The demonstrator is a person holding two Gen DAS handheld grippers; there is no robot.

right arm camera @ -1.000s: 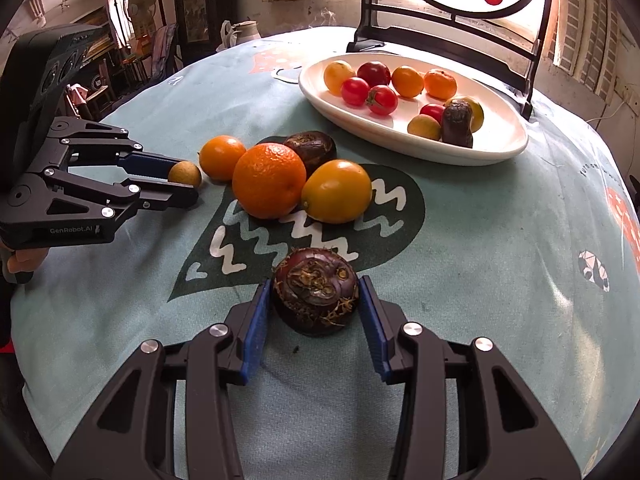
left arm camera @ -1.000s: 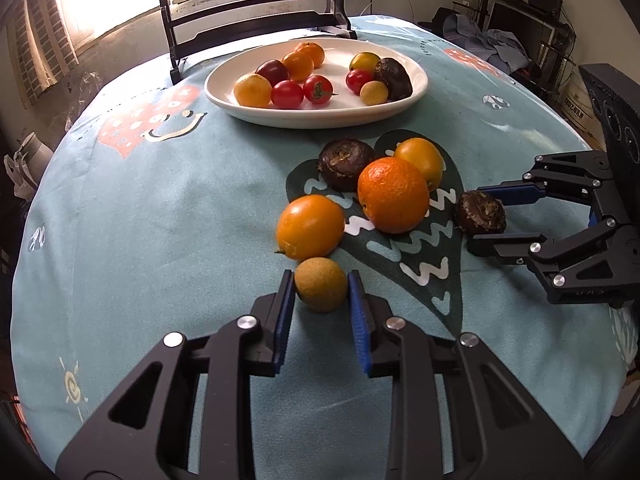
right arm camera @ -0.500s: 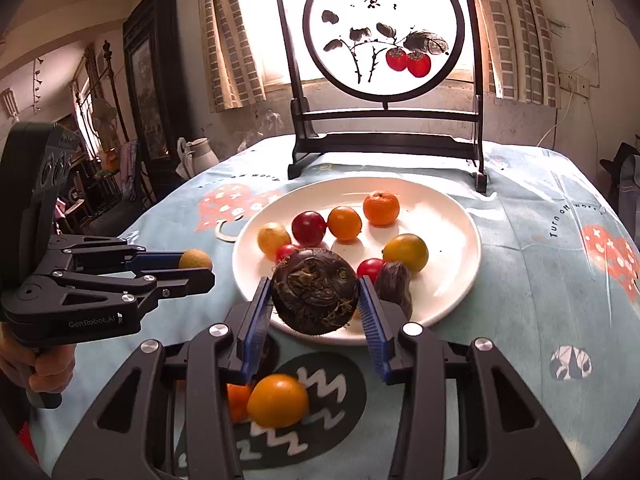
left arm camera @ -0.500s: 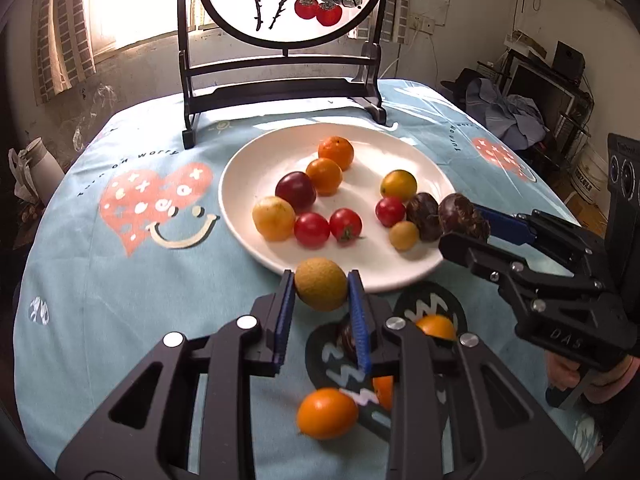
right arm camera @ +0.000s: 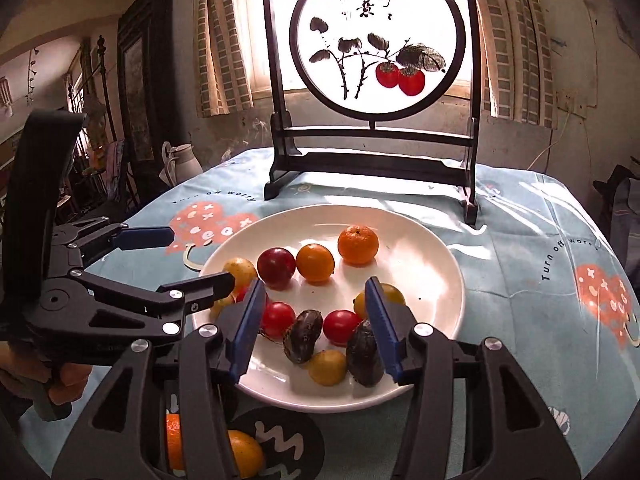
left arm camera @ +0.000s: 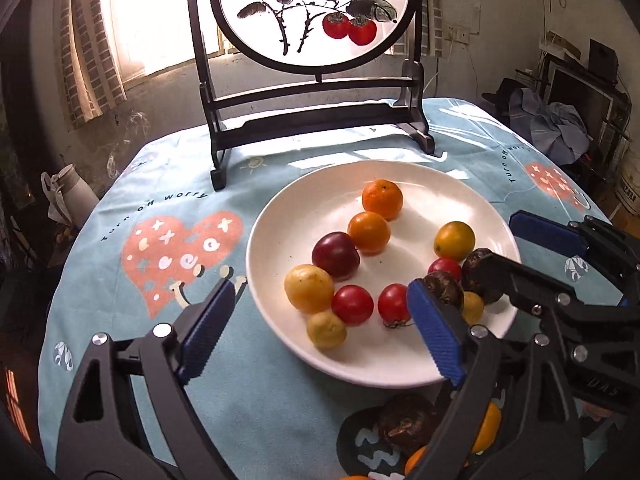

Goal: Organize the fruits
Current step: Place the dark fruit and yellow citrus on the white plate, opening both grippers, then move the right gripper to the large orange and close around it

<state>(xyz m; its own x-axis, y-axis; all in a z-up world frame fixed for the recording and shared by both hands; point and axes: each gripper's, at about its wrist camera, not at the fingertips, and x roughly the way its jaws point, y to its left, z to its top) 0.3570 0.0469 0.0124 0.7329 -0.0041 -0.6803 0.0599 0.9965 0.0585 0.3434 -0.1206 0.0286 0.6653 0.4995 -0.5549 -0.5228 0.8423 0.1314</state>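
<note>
Released brown fruit now lies on plate.

Left gripper, right gripper: black angular linkage arms, silver screws, ribbed blue pads.

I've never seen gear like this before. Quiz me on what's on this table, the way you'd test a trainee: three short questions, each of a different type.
1. True or false: the white plate is empty.
2. Pick one. What does the painting on the round screen behind the plate show in red? A) two round fruits B) a fish C) a bird
3. Short answer: what colour is the fruit nearest the screen on the plate?

Key
1. False. Many small fruits lie on it.
2. A.
3. Orange.
</note>
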